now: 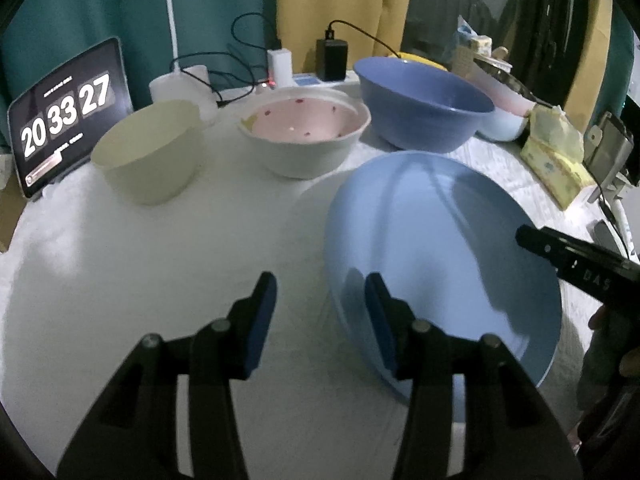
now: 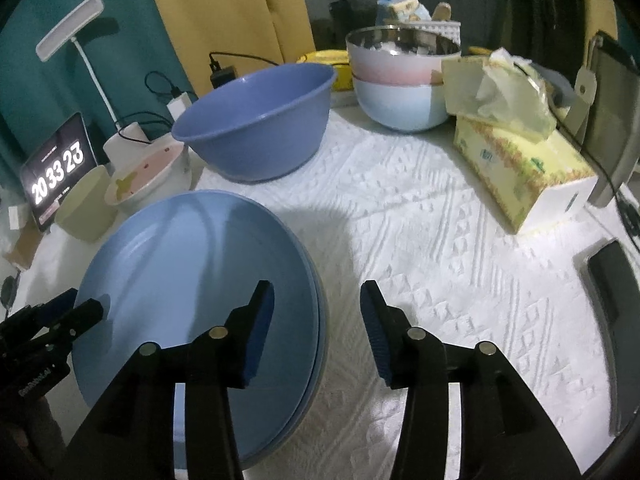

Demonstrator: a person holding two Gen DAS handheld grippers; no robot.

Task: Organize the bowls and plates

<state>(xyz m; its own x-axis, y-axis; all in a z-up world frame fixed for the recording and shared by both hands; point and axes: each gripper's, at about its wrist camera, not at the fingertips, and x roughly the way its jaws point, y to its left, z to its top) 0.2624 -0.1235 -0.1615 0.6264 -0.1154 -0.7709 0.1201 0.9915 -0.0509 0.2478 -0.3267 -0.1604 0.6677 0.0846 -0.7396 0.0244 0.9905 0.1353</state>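
Light-blue plates (image 2: 192, 280) stacked; your left gripper (image 1: 320, 312) and right gripper (image 2: 316, 316) both gape empty. Next: nest a bowl, likely the cream bowl (image 1: 148, 156).

Behind the left gripper's fingers (image 1: 380, 320), the near rim of the light blue plate (image 1: 440, 248) hidden in the left wrist view. In the right wrist view, a second rim just showing under the plate's right edge (image 2: 322, 320); how many stacked, impossible to tell. Behind the blue bowl (image 2: 256, 120), part of the pink-lined bowl (image 2: 152, 172) covered. Small print above and below the digits on the clock screen (image 1: 68, 116) too blurred to read. Beyond the two stacked bowls (image 2: 400, 80), a pile of packets (image 2: 404, 8) too dim to name. At the right edge, a dark flat device (image 2: 612, 284) cut off. Lettering on the tissue box (image 2: 516, 168) illegible.
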